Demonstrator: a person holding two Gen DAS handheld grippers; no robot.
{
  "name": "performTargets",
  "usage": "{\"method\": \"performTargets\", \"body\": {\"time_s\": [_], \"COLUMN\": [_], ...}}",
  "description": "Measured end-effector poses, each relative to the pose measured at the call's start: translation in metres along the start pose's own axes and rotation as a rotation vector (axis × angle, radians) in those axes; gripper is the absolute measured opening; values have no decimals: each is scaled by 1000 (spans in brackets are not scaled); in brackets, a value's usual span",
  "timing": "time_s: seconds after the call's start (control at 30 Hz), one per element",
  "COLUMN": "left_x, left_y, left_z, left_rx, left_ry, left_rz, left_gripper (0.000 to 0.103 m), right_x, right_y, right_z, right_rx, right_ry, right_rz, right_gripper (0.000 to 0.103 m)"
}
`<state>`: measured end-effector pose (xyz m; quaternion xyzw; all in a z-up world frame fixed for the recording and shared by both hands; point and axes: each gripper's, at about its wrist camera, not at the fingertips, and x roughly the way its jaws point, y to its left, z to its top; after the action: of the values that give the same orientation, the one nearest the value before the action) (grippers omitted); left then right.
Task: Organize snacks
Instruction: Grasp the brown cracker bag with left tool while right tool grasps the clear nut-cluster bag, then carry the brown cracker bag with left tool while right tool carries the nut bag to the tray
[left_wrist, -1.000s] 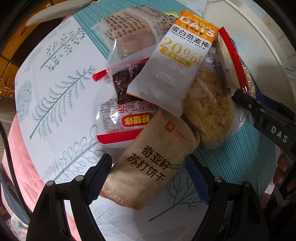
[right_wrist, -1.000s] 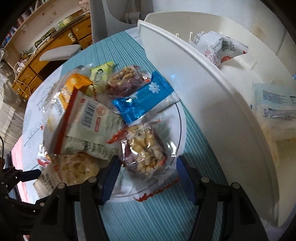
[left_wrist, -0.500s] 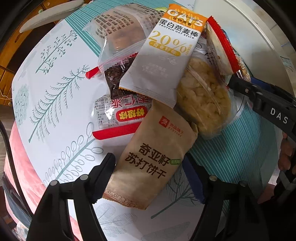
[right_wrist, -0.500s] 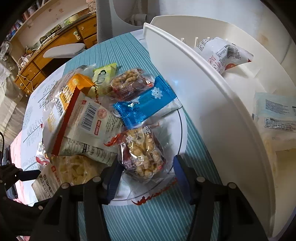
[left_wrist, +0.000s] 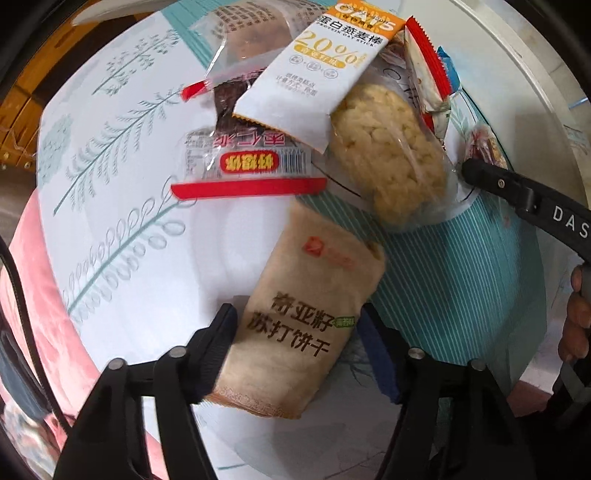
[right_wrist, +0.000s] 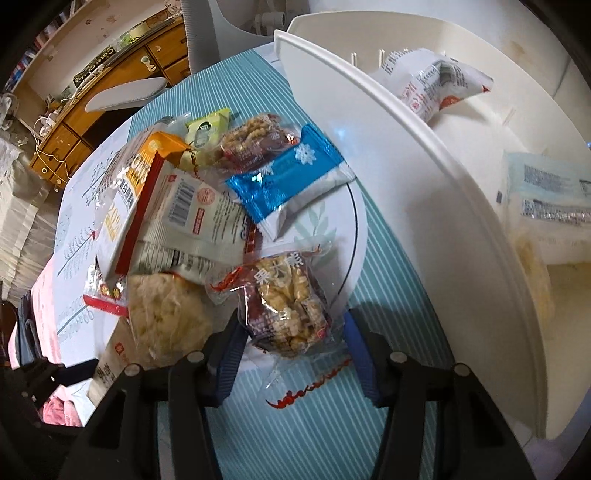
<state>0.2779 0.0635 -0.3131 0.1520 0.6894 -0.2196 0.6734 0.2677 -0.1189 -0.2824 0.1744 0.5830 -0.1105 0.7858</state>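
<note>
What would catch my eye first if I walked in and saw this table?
Probably the jumble of snack packets, with the white-and-orange oat bar wrapper lying on top at the far side. Nearer, the left tool has been closing around a tan paper-look cracker packet, and the right tool around a clear packet of nut clusters. A big white plastic bin stands beside the pile.

Open tabletop lies to the left of the snack pile in the left wrist view, with no packets on it. The pile itself is packed: packets overlap, leaving no gap between them. In the right wrist view the white organizer wall stands close along the pile's right side, leaving only a narrow striped strip of tabletop. The organizer's near compartment floor is bare; a packet occupies the far one.
</note>
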Motion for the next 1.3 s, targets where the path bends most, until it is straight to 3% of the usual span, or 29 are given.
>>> {"method": "performTargets", "body": {"time_s": [0.23, 0.6, 0.93, 1.13, 1.3], "left_x": [-10, -73, -132, -167, -181], "left_y": [0, -12, -43, -71, -92], "left_z": [-26, -81, -74, -70, -63], "left_rx": [-108, -290, -360, -317, -311], "left_ry": [-15, -202, -386, -466, -480], "left_rz": [0, -23, -107, -158, -218], "left_gripper": [64, 64, 64, 64, 64], "right_x": [-22, -77, -147, -174, -194], "right_y": [0, 10, 0, -17, -43], "right_z": [-18, -45, -76, -75, -70], "right_rx": [-9, -114, -265, -265, -211], "right_ry": [-1, -85, -240, -286, -298], "right_rz": [26, 103, 147, 154, 173], "right_gripper": [53, 53, 53, 53, 53]}}
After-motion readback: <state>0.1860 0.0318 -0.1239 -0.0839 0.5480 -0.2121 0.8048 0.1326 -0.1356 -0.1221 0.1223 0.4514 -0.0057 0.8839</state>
